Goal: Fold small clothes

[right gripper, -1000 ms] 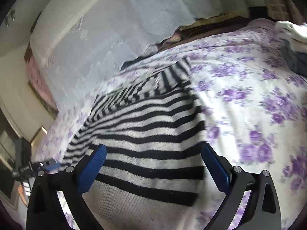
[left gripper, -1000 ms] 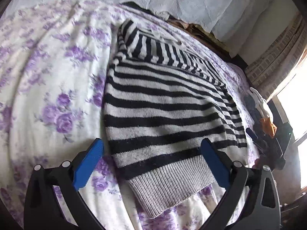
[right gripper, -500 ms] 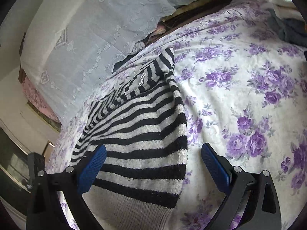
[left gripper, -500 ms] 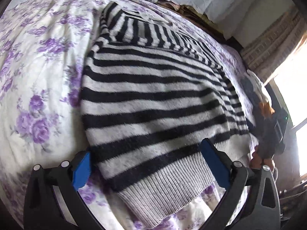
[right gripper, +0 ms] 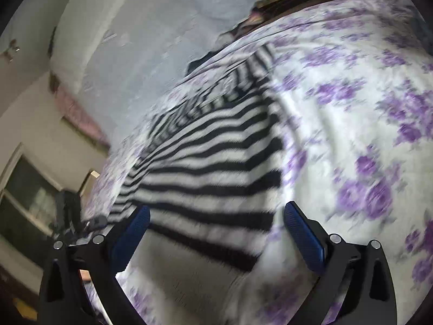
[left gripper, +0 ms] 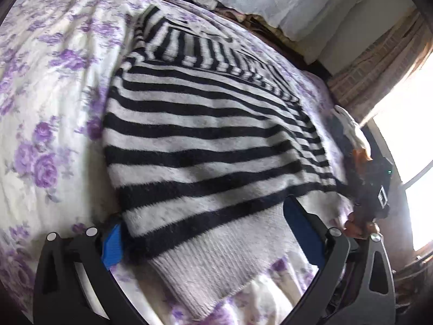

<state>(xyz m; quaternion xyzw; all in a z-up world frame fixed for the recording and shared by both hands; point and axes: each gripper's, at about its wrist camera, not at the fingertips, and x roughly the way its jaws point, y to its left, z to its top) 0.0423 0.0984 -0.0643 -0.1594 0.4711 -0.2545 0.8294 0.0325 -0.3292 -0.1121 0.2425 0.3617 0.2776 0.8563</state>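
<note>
striped sweater [left gripper: 205, 140] flat on floral bedspread [left gripper: 48, 86] | both grippers' jaws spread wide | no legible writing

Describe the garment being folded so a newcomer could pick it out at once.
Start at the bed's white bedspread printed with purple flowers. Spread flat on it, reaching toward the lace-covered headboard end, is the striped sweater. It is the only knit there: bold black and white bands, a plain pale ribbed hem nearest the left gripper, sleeves folded across its top.

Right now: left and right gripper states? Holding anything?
Left gripper: open, astride the striped sweater hem, nothing clamped.
Right gripper: open, over the same hem, holding nothing.
</note>
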